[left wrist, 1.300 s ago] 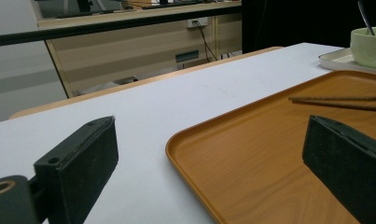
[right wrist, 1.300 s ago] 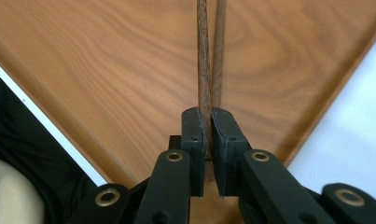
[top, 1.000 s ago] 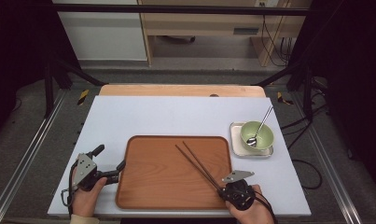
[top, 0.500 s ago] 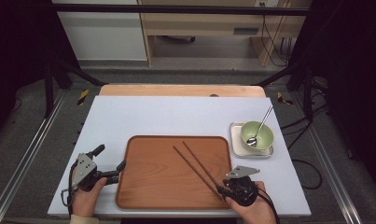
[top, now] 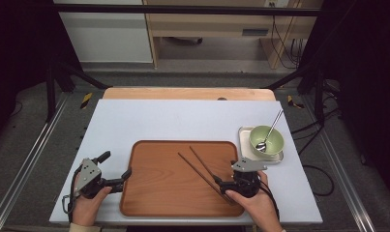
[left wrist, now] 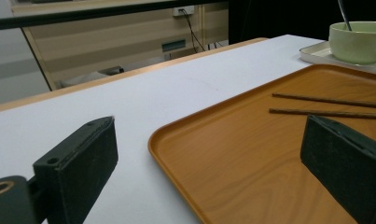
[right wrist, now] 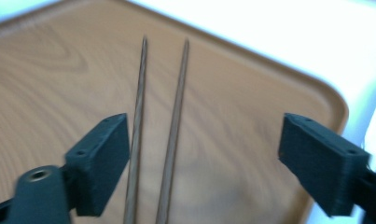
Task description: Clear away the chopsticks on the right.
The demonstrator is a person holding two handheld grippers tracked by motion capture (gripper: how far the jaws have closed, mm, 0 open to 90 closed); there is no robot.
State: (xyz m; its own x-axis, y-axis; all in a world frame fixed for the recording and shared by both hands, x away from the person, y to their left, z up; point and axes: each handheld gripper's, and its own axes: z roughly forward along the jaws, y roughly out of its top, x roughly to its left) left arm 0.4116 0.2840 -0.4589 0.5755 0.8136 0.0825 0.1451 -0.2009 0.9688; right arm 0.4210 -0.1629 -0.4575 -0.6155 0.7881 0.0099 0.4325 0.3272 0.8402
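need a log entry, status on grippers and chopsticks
Right gripper open, jaws either side of the chopsticks. Left gripper open, straddling the tray edge. Nothing blocking.

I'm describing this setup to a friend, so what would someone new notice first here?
Probably the wooden tray at the near middle of the white table, with two dark chopsticks lying slantwise on it. The right gripper sits open at their near ends, both sticks between its jaws. At the right, a green bowl holding a spoon stands on a small dish.
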